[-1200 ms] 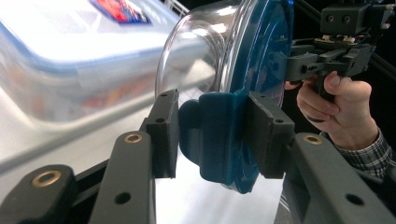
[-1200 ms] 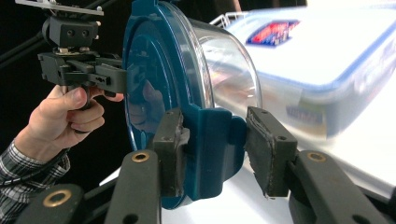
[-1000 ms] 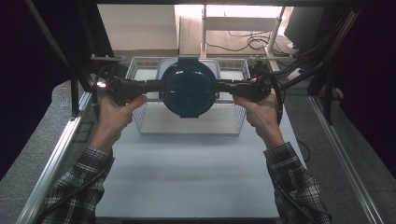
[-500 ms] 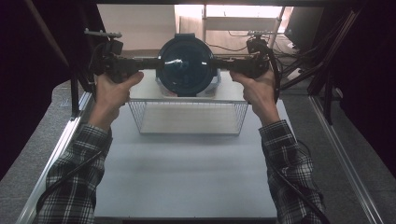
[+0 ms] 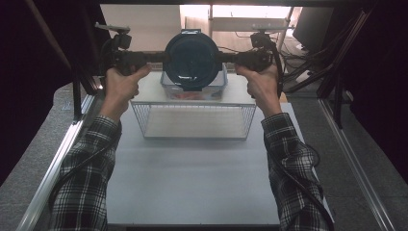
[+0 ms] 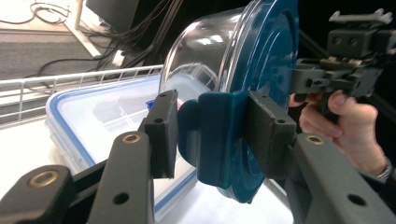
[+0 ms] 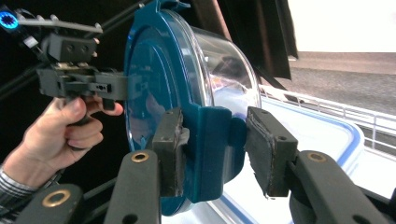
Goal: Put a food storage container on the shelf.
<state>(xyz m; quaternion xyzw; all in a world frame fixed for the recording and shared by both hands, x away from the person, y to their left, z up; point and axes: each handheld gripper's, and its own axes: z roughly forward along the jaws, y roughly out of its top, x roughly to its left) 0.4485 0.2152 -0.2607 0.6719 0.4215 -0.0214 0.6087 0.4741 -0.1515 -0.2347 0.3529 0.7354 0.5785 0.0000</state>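
lidded glass bowl (image 5: 192,60), no readable writing, both claws clamped

High view: fixed above your side of the table (image 5: 192,183), facing forward and down; your forearms enter from the bottom edge. Left tool view: camera rides on the left tool (image 6: 212,135), looks along its jaws, very close to the lidded bowl (image 6: 243,60). Right tool view: same arrangement on the right tool (image 7: 212,149), facing the opposite way. All three views share the lidded bowl; each tool view also catches your other hand beyond it.
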